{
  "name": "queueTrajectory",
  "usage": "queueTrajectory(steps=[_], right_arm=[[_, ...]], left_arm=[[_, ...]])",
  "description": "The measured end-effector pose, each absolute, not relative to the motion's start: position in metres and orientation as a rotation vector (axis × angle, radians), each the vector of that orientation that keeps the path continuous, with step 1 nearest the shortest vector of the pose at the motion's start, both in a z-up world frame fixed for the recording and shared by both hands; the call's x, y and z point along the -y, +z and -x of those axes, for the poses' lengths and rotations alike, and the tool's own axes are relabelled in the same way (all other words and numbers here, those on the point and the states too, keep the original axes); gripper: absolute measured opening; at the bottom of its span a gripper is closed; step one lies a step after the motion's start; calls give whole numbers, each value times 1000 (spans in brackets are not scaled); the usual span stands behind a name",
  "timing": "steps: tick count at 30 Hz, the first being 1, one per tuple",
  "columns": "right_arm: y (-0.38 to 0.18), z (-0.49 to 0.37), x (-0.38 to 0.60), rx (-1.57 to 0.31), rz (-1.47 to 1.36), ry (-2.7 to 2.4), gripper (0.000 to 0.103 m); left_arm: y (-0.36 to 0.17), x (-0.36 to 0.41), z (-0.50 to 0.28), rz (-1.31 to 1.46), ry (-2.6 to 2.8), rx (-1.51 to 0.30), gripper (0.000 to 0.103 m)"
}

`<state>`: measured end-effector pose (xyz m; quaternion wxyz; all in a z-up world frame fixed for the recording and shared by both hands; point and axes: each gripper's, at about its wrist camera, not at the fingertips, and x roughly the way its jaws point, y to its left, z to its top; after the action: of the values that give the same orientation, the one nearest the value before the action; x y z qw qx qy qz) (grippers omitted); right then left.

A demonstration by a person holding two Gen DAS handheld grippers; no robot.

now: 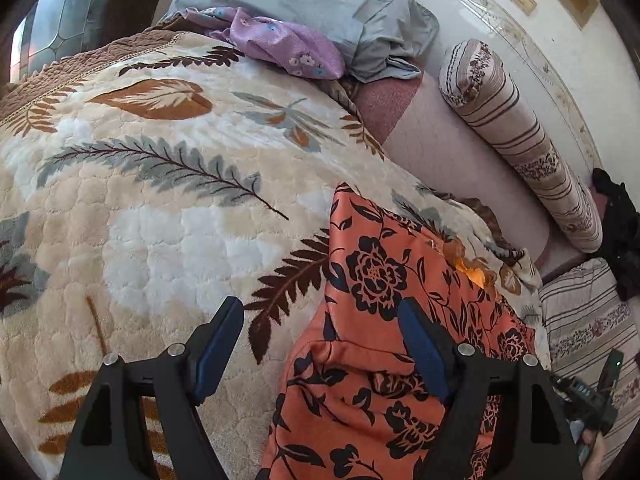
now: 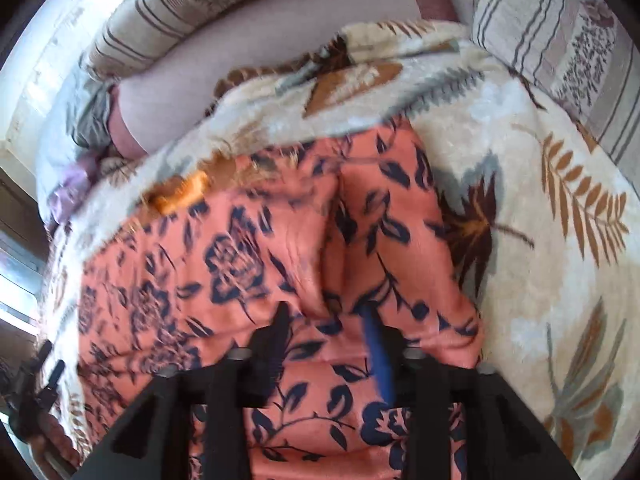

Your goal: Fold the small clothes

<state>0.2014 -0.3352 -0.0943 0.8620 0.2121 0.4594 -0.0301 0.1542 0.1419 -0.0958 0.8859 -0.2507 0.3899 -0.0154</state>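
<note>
Two grippers over our leaf-print blanket [image 1: 168,216]: left gripper [image 1: 320,340] jaws spread, right gripper [image 2: 326,320] jaws part-open astride the orange floral garment [image 2: 256,264]; striped bolster [image 1: 520,140] beyond.

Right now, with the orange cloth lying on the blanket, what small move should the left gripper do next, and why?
Probably move the left gripper a little to its right and down onto the orange cloth, then close. Its fingers stand wide open and hold nothing, and only one of them is over the cloth. The right gripper is already low on the cloth, though blur hides whether it grips.
</note>
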Motion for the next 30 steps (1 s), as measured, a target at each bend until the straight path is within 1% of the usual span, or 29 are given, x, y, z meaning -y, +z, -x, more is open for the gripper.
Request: queueTrajectory(steps=[1, 2, 5, 6, 7, 8, 9, 10, 11, 13, 14, 15, 16, 17, 18, 19, 21, 22, 25, 27, 30], right_arm=[[-91, -202, 336, -934, -451, -65, 90], [-91, -208, 334, -927, -449, -66, 90], [-107, -223, 331, -995, -478, -50, 90], [-115, -230, 330, -1023, -488, -47, 88], [-120, -230, 330, -1040, -507, -29, 76], [-121, -232, 331, -1050, -538, 5, 54], [-119, -234, 331, -1065, -569, 24, 8], [-110, -229, 330, -1033, -602, 39, 10], [-97, -225, 331, -998, -645, 72, 10], [-76, -213, 338, -929, -810, 149, 10], [-75, -207, 346, -908, -896, 162, 10], [-81, -204, 353, -912, -962, 137, 10], [-95, -203, 358, -950, -994, 75, 14], [-112, -205, 362, -1024, -958, -1, 19], [-130, -210, 362, -1127, -872, -65, 43], [-145, -212, 360, -1209, -815, -70, 63], [-135, -202, 360, -1139, -775, -37, 63], [-127, -197, 361, -1110, -773, -46, 66], [-100, -194, 367, -997, -773, -37, 69], [-88, -204, 369, -967, -759, -18, 71], [-97, -232, 371, -985, -759, 7, 71]], left_arm=[[-96, -139, -154, 507, -37, -811, 80], [-96, -138, -154, 497, -41, -814, 80], [-99, -135, -156, 497, -46, -833, 80], [-101, -135, -157, 500, -49, -840, 80], [-101, -135, -157, 500, -52, -845, 80], [-102, -134, -157, 497, -54, -847, 80], [-102, -133, -157, 492, -54, -849, 80], [-103, -133, -157, 488, -53, -850, 80], [-102, -133, -157, 487, -52, -851, 80], [-102, -133, -157, 492, -52, -849, 80], [-101, -133, -157, 492, -51, -847, 80], [-101, -132, -158, 488, -51, -845, 80], [-101, -131, -158, 483, -53, -845, 80], [-102, -129, -159, 477, -58, -850, 80], [-102, -127, -159, 471, -65, -857, 80], [-103, -126, -159, 467, -70, -863, 80], [-103, -125, -158, 459, -76, -867, 80], [-102, -125, -158, 456, -73, -865, 80], [-104, -122, -160, 457, -77, -871, 80], [-105, -119, -160, 441, -82, -878, 80], [-106, -118, -160, 429, -81, -882, 80]])
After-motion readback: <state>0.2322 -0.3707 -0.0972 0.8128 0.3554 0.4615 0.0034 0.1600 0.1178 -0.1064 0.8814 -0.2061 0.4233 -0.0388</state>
